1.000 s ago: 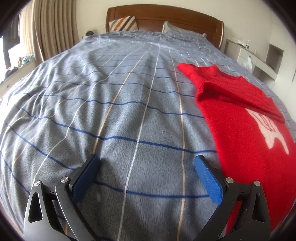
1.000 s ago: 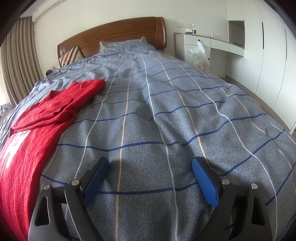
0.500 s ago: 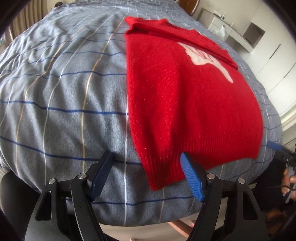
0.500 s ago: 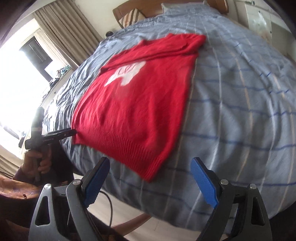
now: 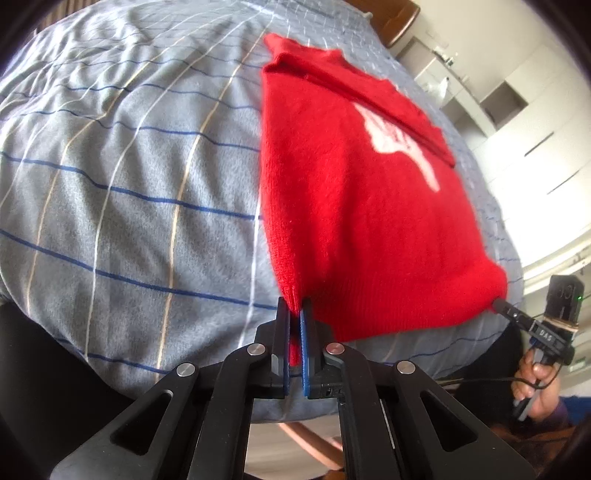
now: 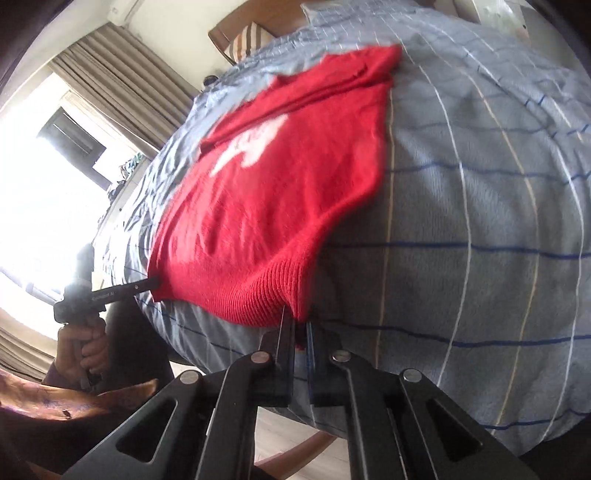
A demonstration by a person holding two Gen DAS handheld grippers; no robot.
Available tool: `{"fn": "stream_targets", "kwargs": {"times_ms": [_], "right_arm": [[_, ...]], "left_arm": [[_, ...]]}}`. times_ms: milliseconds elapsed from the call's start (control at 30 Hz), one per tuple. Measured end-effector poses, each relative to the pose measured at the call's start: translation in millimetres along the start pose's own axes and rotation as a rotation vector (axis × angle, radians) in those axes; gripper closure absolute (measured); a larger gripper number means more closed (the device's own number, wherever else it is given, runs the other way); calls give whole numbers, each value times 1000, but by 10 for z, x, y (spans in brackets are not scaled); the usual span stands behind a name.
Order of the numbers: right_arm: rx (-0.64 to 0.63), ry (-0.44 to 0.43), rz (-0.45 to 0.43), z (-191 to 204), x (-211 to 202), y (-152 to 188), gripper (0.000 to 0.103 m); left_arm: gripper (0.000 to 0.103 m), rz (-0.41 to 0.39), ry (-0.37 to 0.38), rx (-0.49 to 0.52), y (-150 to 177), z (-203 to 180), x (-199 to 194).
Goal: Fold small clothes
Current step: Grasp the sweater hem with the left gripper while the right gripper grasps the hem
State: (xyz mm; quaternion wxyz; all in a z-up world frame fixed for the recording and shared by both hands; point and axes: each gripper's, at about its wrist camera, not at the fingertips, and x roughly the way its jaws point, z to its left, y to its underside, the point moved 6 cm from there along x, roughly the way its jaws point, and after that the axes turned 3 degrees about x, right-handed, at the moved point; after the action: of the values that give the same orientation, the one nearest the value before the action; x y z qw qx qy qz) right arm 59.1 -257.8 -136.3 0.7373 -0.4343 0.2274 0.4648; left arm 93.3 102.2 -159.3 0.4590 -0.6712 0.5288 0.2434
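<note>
I have the red sweater [image 5: 354,206] spread flat on the bed [image 5: 122,177], lying lengthwise over the grey checked cover with its ribbed hem at the near edge of the mattress and its neck end toward the wooden headboard [image 6: 258,16]. A white motif [image 5: 399,144] shows on its front, and a folded band of red cloth lies across the upper part, partly over that motif. My left gripper [image 5: 294,317] has just been closing, and its blue pads [image 5: 305,343] now pinch the hem's left corner, with a strip of red knit running down between them. My right gripper [image 6: 300,328] has likewise just been closing and is clamped on the opposite hem corner; there the ribbing bunches up into a small peak right above the jaws, and a bit of red shows in the narrow slit between them. In each wrist view I can see the other gripper out at the far corner of the hem, its tip meeting the cloth, with the person's hand [image 6: 83,345] wrapped round its handle. Between the two corners the hem hangs just over the foot of the bed. Curtains [image 6: 122,85] and a bright window are to the left of the bed, white cabinets [image 5: 517,122] to the right.
</note>
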Motion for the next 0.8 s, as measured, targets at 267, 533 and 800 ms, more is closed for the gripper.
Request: {"fn": "stream_targets", "kwargs": {"times_ms": [267, 533, 800], "right_arm": [[-96, 14, -249, 179, -104, -1184, 98], [-110, 100, -328, -103, 628, -2767, 98], [-15, 201, -280, -613, 1351, -3460, 92]], "left_arm": [[101, -206, 162, -62, -1192, -75, -255], [101, -246, 105, -92, -2854, -225, 599], [64, -179, -146, -189, -3402, 182, 1397]]}}
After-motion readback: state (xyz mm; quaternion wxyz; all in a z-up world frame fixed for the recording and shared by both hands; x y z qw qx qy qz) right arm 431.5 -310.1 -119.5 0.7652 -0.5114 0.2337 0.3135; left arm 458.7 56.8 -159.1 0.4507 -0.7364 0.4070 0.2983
